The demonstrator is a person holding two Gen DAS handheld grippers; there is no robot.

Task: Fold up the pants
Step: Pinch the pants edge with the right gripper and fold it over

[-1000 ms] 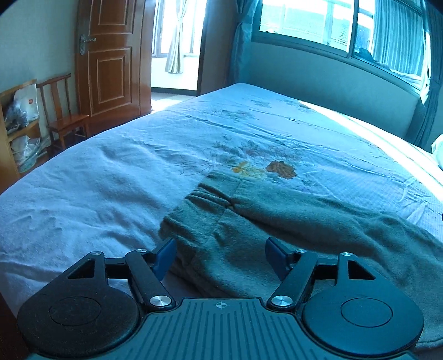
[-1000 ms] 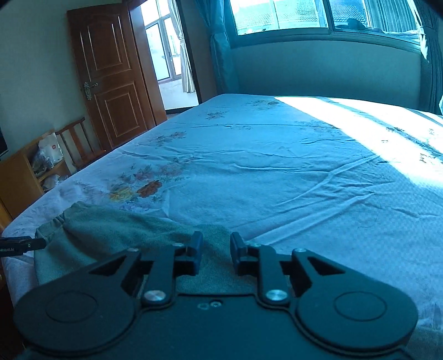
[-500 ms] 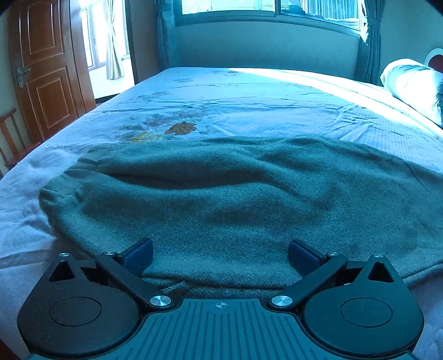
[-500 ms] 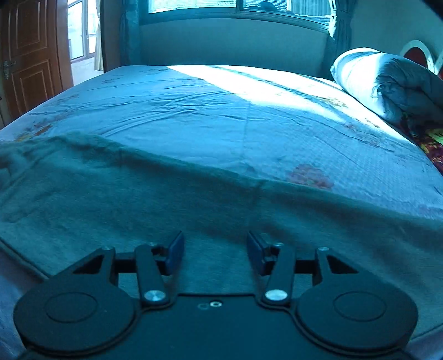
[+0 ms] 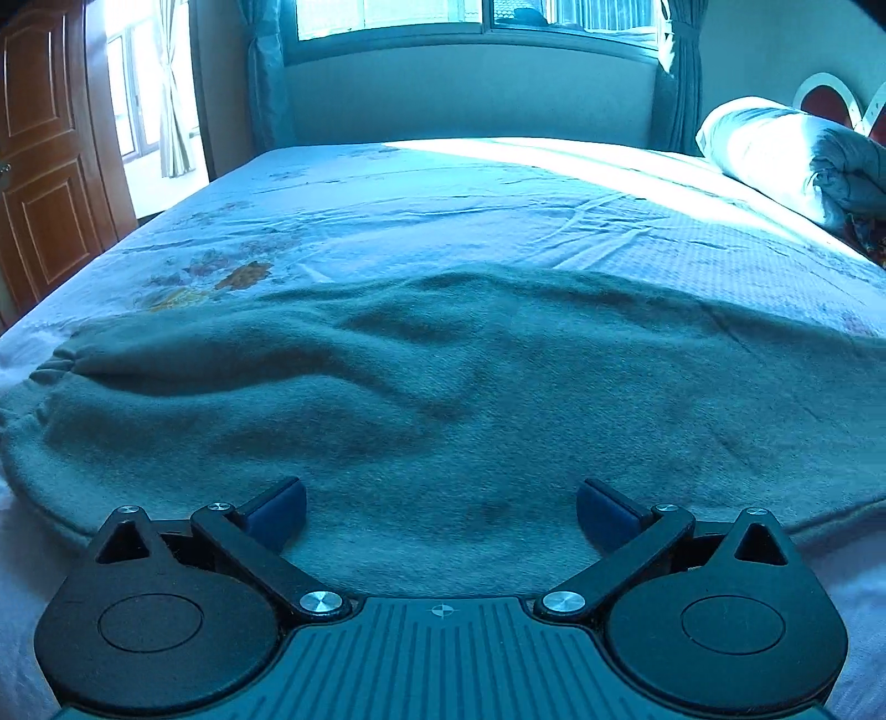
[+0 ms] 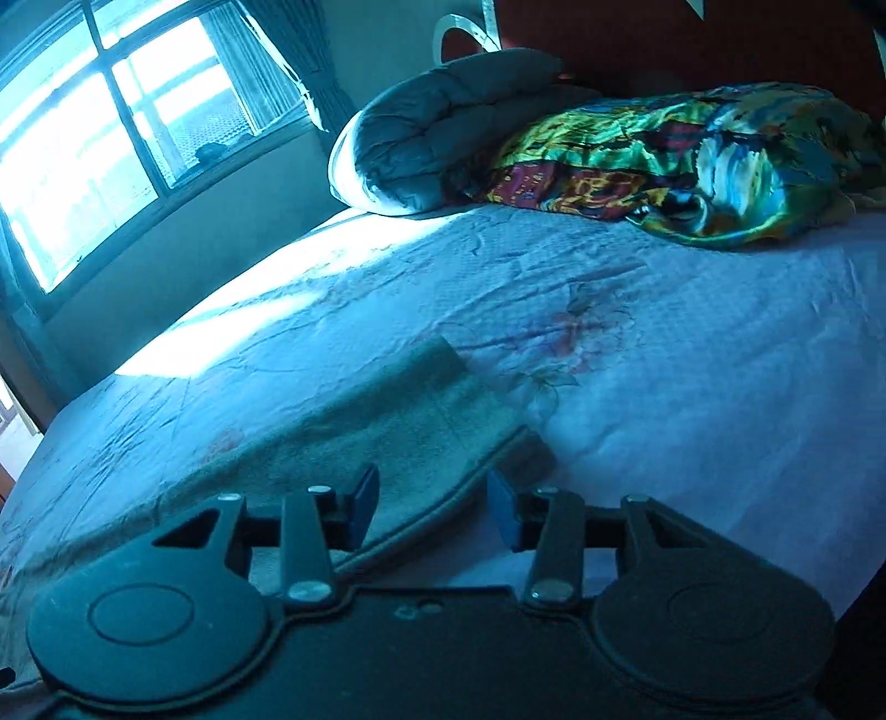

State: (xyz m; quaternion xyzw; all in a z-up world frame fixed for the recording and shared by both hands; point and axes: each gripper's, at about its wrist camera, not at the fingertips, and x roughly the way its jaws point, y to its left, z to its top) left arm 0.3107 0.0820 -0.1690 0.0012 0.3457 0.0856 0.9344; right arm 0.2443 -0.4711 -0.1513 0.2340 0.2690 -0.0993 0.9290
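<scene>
A: Where are the pants sitting relative to the left gripper (image 5: 441,512)?

B: The green pants (image 5: 443,399) are lying across the bedsheet (image 5: 498,221) directly ahead of it, spreading past both fingers. Jaws are standing wide apart, gripping nothing. The near hem edge is running just under the fingertips (image 5: 277,507). The gathered waistband (image 5: 55,365) is sitting far to the tool's left.

A: Room ahead?

B: Open sheet is stretching forward to the wall under the window (image 5: 470,22). A rolled grey quilt (image 5: 775,149) is lying far forward-right. The wooden door (image 5: 39,166) is showing off to the left, beyond the mattress edge.

A: Right gripper (image 6: 433,509)?

B: Jaws also standing apart, empty. The pant leg's lower seam edge is passing between the fingers, running diagonally forward. The leg cuffs (image 6: 443,354) are ending ahead of the tool, one layer offset from the other. I can't tell whether the fingers are touching the cloth.

A: Clearance on that side?

B: Bare sheet is lying open ahead and to the right. The grey quilt and a colourful satin blanket (image 6: 692,160) are piled well apart at the headboard (image 6: 664,33).
</scene>
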